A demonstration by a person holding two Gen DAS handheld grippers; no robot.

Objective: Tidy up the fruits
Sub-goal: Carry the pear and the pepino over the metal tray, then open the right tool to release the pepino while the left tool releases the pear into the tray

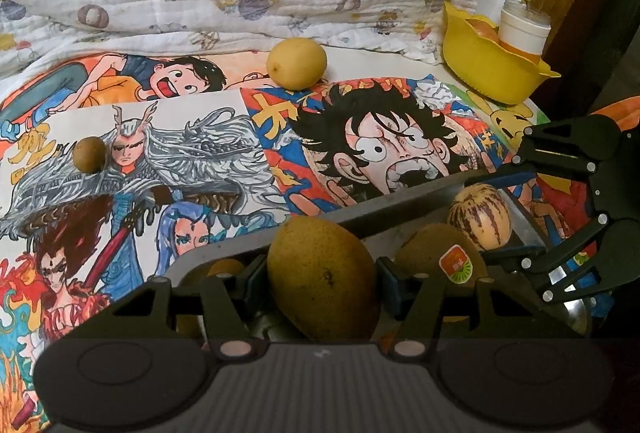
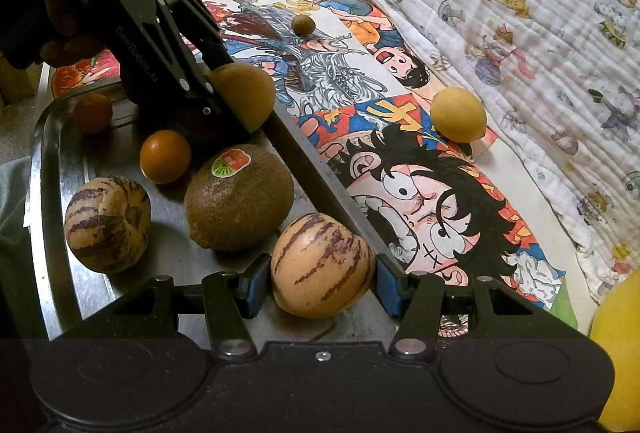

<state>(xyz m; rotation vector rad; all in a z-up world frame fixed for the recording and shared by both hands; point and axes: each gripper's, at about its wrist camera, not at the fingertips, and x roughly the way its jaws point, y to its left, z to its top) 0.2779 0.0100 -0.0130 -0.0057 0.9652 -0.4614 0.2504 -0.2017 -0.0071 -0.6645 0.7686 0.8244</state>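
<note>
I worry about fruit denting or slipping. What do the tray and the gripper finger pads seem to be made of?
The tray looks like metal, probably stainless steel: grey, scuffed, with dull reflections. The right gripper has blue finger pads that look matte, likely rubber or soft plastic; the pictures cannot settle which.

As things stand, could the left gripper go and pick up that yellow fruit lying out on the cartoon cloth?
Probably not yet: the left gripper is already shut on a brownish fruit over the metal tray. The yellow fruit lies in the open with nothing beside it.
</note>
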